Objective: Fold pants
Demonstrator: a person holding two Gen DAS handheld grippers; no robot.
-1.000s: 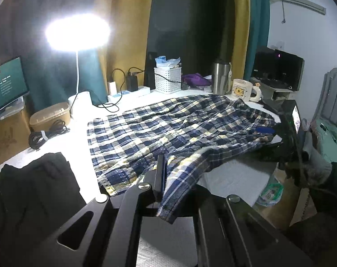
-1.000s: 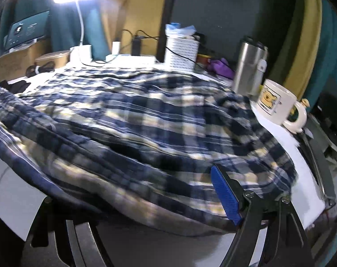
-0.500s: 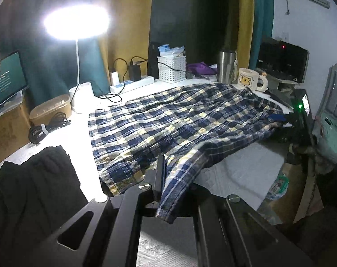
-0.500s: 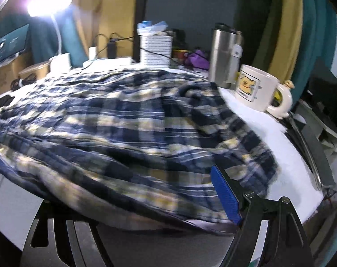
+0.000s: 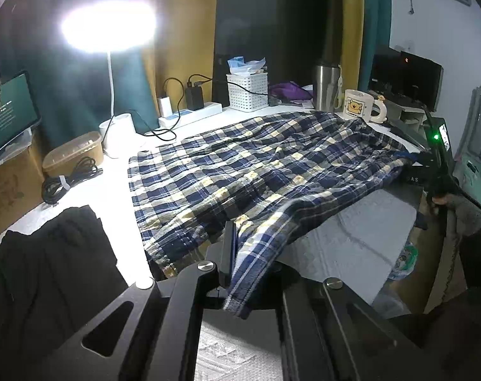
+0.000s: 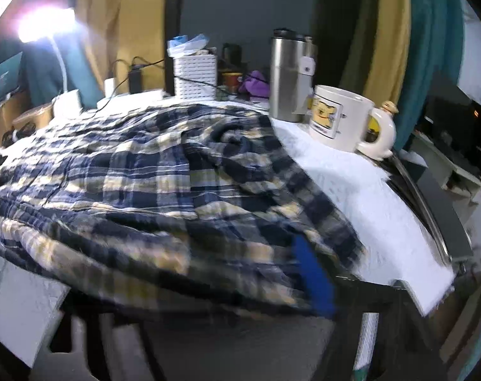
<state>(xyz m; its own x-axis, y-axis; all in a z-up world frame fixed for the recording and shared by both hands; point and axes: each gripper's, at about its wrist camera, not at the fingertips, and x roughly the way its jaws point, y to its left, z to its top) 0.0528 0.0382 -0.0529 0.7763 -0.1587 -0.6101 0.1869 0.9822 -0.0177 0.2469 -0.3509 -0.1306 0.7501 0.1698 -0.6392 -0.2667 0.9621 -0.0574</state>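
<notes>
While left hand-held gripper (image 5: pixel 237 254) pinches 1 plaid pants (image 5: pixel 256 171), right hand-held gripper (image 6: pixel 208 285) closing round hem; 1 mug (image 5: pixel 359 106).

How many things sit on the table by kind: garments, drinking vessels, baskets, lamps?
Garments: 2, the plaid pants and a black garment
Drinking vessels: 2, the steel tumbler and the white mug
Baskets: 1, the white basket
Lamps: 1, the lit desk lamp
Total: 6
</notes>
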